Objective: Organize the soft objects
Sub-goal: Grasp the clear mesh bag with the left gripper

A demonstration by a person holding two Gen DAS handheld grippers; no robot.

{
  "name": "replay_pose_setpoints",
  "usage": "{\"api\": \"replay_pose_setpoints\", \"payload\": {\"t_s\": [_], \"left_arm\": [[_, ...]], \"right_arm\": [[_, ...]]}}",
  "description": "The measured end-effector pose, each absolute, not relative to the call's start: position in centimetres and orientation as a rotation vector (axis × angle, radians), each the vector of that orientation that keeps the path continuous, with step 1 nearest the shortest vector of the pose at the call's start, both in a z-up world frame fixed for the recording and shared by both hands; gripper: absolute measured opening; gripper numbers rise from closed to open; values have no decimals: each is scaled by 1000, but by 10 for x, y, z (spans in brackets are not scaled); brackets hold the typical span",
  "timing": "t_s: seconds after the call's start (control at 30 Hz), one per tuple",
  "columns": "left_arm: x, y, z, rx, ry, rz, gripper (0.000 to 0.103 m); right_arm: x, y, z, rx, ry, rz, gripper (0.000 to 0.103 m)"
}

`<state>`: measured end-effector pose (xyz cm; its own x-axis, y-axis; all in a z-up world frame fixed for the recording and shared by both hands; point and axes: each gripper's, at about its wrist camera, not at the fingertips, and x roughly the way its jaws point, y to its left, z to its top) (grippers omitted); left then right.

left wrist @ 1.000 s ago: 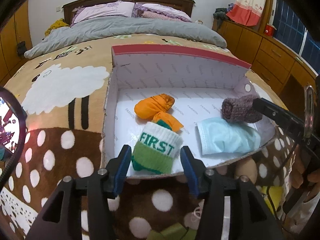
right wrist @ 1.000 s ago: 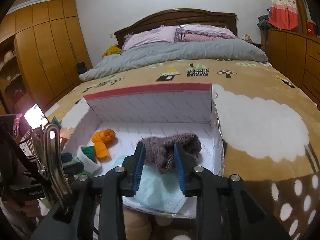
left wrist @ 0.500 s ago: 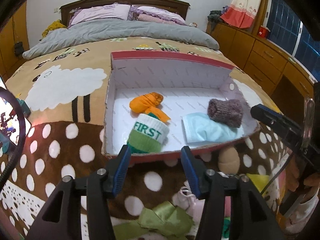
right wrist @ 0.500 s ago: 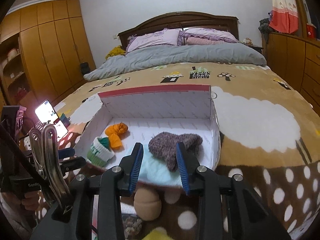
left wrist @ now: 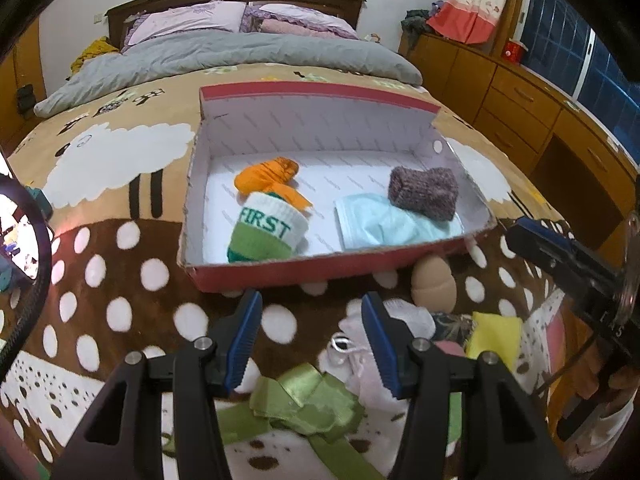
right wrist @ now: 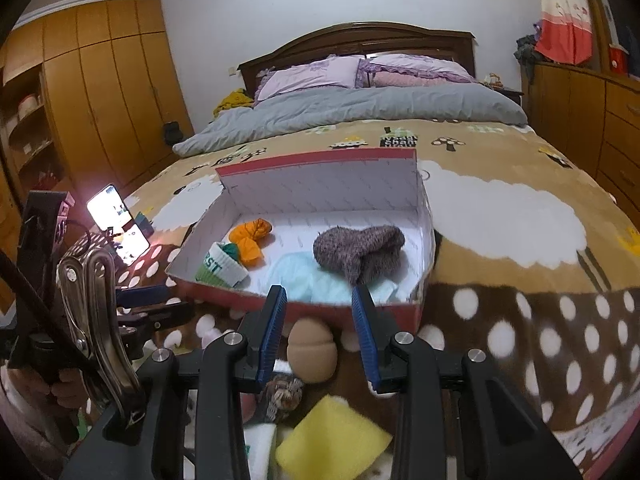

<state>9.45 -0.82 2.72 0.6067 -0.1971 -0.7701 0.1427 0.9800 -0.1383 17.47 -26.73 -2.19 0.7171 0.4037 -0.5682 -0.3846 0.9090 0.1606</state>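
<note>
A red cardboard box [left wrist: 304, 272] [right wrist: 304, 312] with a white inside lies on the bed. It holds an orange cloth [left wrist: 266, 176] [right wrist: 250, 236], a green-and-white "FIRST" sock [left wrist: 266, 232] [right wrist: 220, 268], a light blue face mask [left wrist: 384, 220] [right wrist: 304, 280] and a purple-grey knitted sock [left wrist: 424, 192] [right wrist: 356, 248]. My left gripper [left wrist: 312, 340] is open and empty, in front of the box above a green ribbon [left wrist: 304, 400] and a white cloth [left wrist: 372, 336]. My right gripper [right wrist: 318, 332] is open and empty, above a tan round sponge [right wrist: 312, 352] [left wrist: 434, 284] and a yellow sponge [right wrist: 332, 444] [left wrist: 496, 336].
The bed has a brown spotted blanket [right wrist: 540, 320] and a grey duvet [left wrist: 240, 52] at the far end. A lit phone [right wrist: 118, 220] stands at the left. A brown knitted item [right wrist: 282, 396] lies under the right gripper. Wooden drawers [left wrist: 520, 96] line the right.
Both grippers have pulled back from the box toward the near edge of the bed. The right gripper let go of the purple-grey sock, which now lies in the box.
</note>
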Motion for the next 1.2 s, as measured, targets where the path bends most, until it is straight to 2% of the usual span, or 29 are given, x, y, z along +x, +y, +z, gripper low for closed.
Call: {"api": "replay_pose_setpoints", "payload": {"t_s": [0.33,1.0,1.07,1.2], "left_arm": [[86,-20,12,-90,957,-226,55],[101,-48,-12,-145,964,-293,54],[101,-48,-12,-145,962,-294,51],[100,-49,-13,-150,963,-309,38]], "right_arm": [[156,-276,-30,71,655,433,35],[155,-279,-50,80,700,426,35],[155,-279,-51,80,704,427,35],[156,-278,-53,84,710,429,35]]}}
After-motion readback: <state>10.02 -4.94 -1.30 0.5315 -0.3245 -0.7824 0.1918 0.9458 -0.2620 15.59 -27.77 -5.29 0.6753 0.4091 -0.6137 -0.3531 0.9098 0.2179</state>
